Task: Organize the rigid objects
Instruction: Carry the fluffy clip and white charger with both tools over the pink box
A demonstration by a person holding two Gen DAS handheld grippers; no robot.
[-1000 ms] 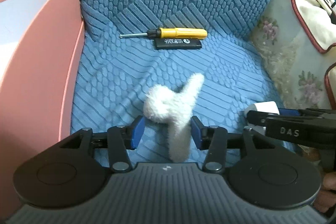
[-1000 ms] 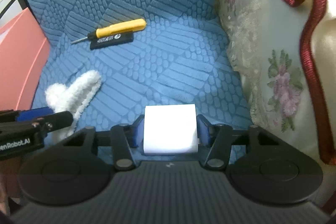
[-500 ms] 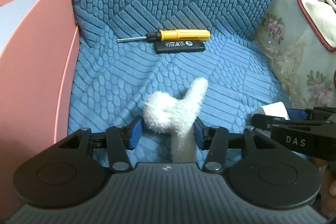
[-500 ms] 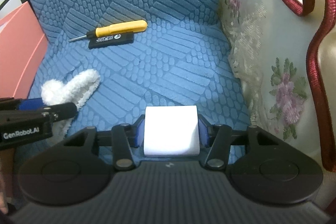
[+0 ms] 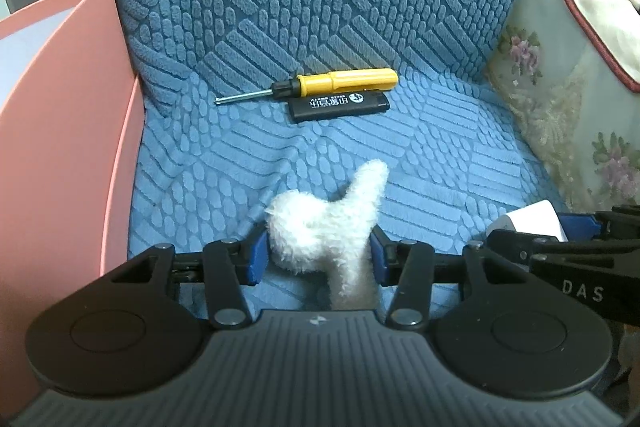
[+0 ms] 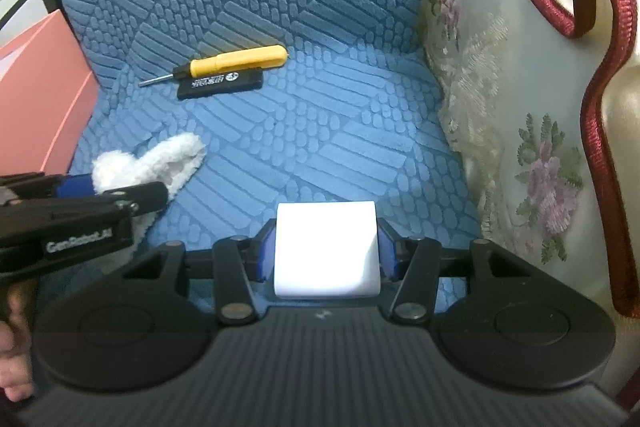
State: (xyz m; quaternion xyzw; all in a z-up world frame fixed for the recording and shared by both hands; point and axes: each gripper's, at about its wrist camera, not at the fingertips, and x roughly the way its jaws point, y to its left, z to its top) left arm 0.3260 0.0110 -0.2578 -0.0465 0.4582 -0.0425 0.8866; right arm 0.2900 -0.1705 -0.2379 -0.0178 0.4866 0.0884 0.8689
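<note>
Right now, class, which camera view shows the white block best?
The right wrist view: the white block fills the middle, its whole top face showing between the right gripper pads. The left wrist view catches only a corner of it at the right edge, behind that gripper's fingers.

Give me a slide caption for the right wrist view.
Right gripper clamps a white block over the blue cushion, screwdriver and lighter behind.
</note>
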